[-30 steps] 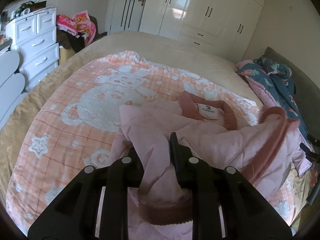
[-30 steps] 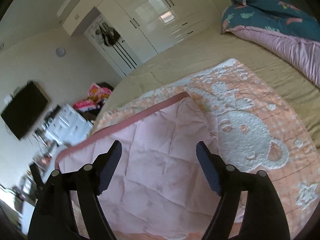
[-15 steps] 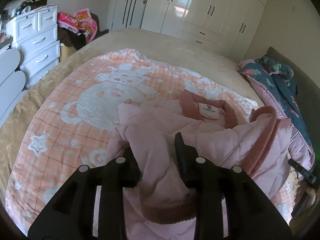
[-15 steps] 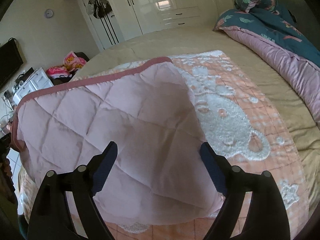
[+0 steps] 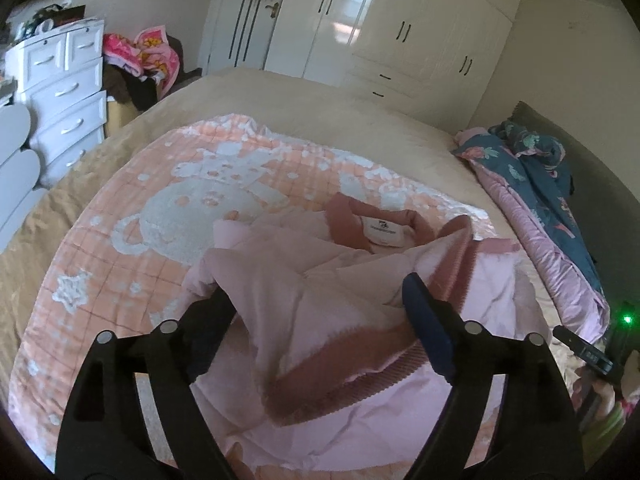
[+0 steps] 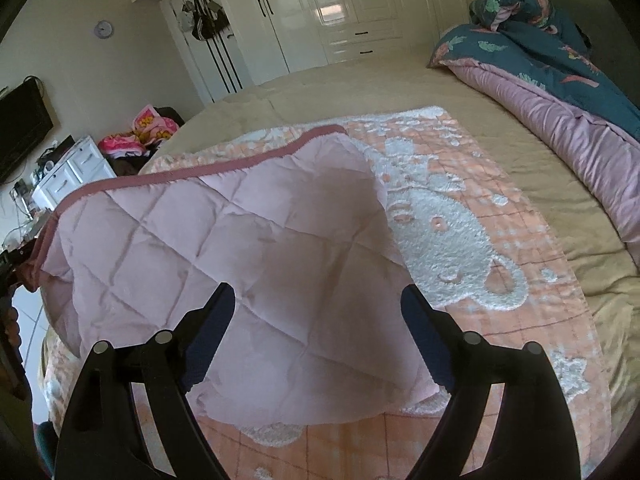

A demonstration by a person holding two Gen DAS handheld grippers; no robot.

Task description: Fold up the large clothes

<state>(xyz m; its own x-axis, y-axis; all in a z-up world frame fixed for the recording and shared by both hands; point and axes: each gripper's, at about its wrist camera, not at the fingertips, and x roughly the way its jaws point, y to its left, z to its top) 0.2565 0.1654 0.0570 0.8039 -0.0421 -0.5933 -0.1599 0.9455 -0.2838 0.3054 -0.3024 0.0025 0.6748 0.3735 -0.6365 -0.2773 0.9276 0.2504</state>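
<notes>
The jacket, pink and quilted with darker pink ribbed trim, lies crumpled on the blanket, a peach checked one with a white teapot motif, spread on the bed. In the left wrist view the collar with its white label faces up on the side of the jacket farthest from the camera; a ribbed cuff lies on the near side of the jacket.

Left tool: jaws have just been opening and now stand wide apart. A fold of the jacket lies between the fingers, but the pads do not press on it.

Right tool: jaws wide apart, nothing gripped. In the right wrist view a quilted panel of the jacket lies between and beyond the fingers, with its trimmed edge along the far side. The teapot motif lies just right of the jacket.

At the right edge of the left wrist view, beside the jacket, part of the right tool and a hand show.

A teal and pink quilt lies bunched at the right side of the bed, well apart from the jacket. White wardrobes stand beyond the bed; a white drawer unit stands left of it.
</notes>
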